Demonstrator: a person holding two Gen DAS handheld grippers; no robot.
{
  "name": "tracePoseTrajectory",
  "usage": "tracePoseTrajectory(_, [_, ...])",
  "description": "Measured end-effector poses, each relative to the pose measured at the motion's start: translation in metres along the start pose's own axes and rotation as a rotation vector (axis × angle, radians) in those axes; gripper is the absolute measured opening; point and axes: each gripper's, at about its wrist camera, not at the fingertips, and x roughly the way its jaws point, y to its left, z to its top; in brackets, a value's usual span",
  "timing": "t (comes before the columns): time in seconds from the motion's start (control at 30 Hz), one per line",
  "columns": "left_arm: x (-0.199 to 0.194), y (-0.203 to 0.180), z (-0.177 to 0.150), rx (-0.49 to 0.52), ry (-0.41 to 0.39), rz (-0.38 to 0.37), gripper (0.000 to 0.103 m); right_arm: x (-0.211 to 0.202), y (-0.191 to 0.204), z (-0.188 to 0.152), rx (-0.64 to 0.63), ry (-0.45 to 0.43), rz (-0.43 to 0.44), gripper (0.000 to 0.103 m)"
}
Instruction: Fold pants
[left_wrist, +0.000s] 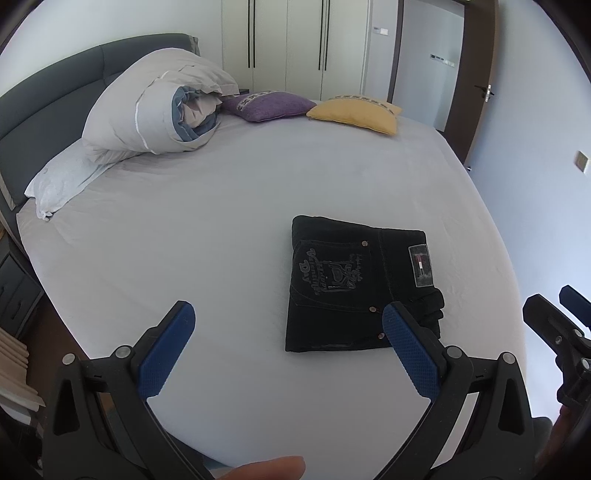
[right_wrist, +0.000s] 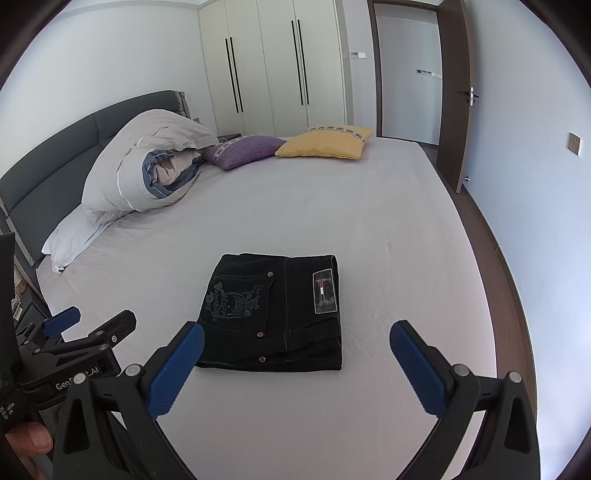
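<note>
- The pants (right_wrist: 275, 314) are black and folded into a neat square on the bed (right_wrist: 369, 229).
- In the right wrist view they sit in the lower middle of the frame. In the left wrist view they sit to the lower right of the middle (left_wrist: 360, 288).
- A back pocket with pale stitched letters faces up, and a small patch (right_wrist: 325, 292) sits beside it (the words are too small to read).
- The left gripper (left_wrist: 288, 332) has its jaws wide apart and holds nothing. One blue pad (left_wrist: 410, 354) shows in front of the pants' near edge; I cannot tell if it touches.
- The right gripper (right_wrist: 297, 354) also has its jaws wide apart and empty. The pants lie just past the pads.
- A rolled quilt (right_wrist: 147, 166) lies at the upper left of the frame, on a white pillow (right_wrist: 70, 236).
- A purple cushion (right_wrist: 243, 150) and a yellow cushion (right_wrist: 325, 144) lie near the top middle.
- A fingertip (left_wrist: 269, 467) shows at the bottom edge of the left wrist view.
</note>
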Motion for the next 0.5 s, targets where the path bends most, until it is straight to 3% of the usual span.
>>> tracePoseTrajectory(0.5, [-0.0003, -0.002, 0.0001, 0.007, 0.0, -0.004, 0.103, 0.0012, -0.0021, 0.0, 0.003, 0.0, -0.002, 0.103])
